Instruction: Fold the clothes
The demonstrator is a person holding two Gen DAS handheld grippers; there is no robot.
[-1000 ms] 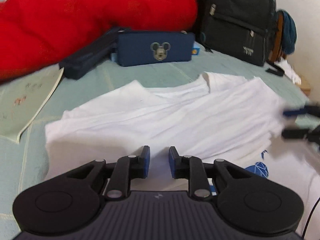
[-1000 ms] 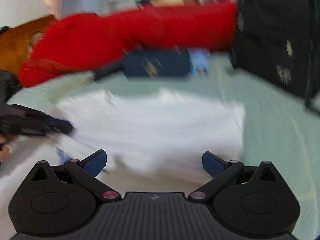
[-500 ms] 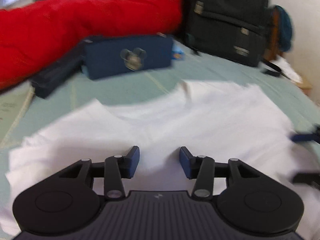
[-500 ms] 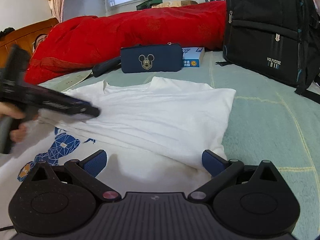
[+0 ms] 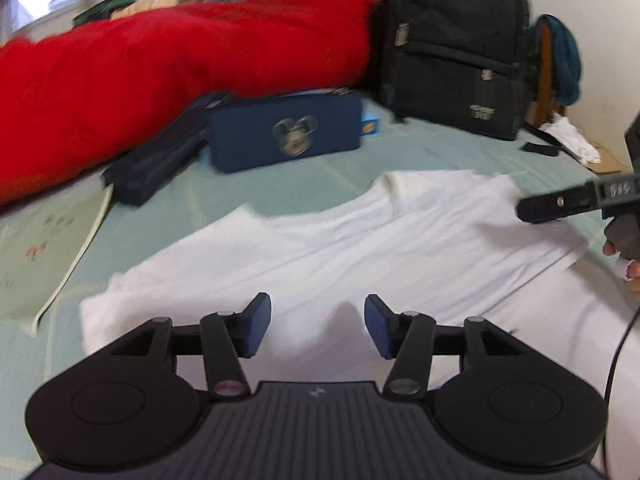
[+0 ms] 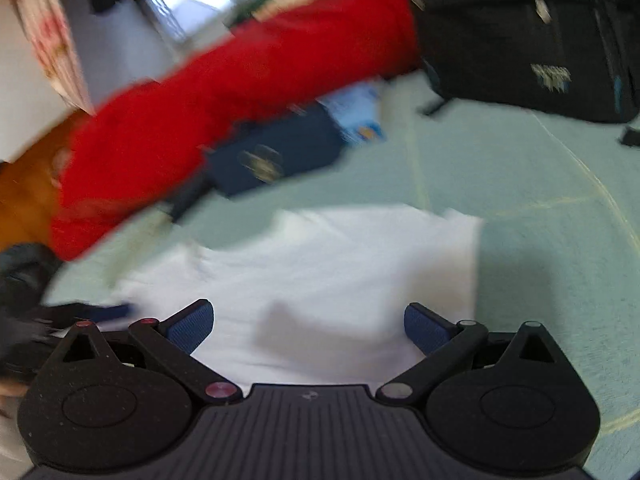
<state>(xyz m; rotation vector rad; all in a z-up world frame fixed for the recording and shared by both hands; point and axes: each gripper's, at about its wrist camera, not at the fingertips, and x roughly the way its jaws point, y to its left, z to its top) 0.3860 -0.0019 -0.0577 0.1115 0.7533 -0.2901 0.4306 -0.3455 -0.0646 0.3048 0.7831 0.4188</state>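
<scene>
The white shirt [image 5: 360, 248] lies partly folded in the middle of the bed [image 5: 280, 184]. The left gripper [image 5: 314, 326] is opening, with nothing in it. The right gripper [image 6: 308, 326] is wide open and empty too. A gripper could catch only the top layer of the loose cloth. Then the fold could slip and come out crooked.

Shirt [image 5: 360, 248]: white cloth, soft, matt, lightly creased. Bed cover [image 5: 440, 152]: pale green woven cloth, matt. Quilt [image 5: 180, 52]: red, plush cloth. Pouch [image 5: 286, 136]: navy fabric, smooth. Backpack [image 5: 452, 40]: black woven fabric, metal buckles. Left gripper [image 5: 316, 326]: matt black plastic, ribbed blue pads [image 5: 256, 324].
</scene>
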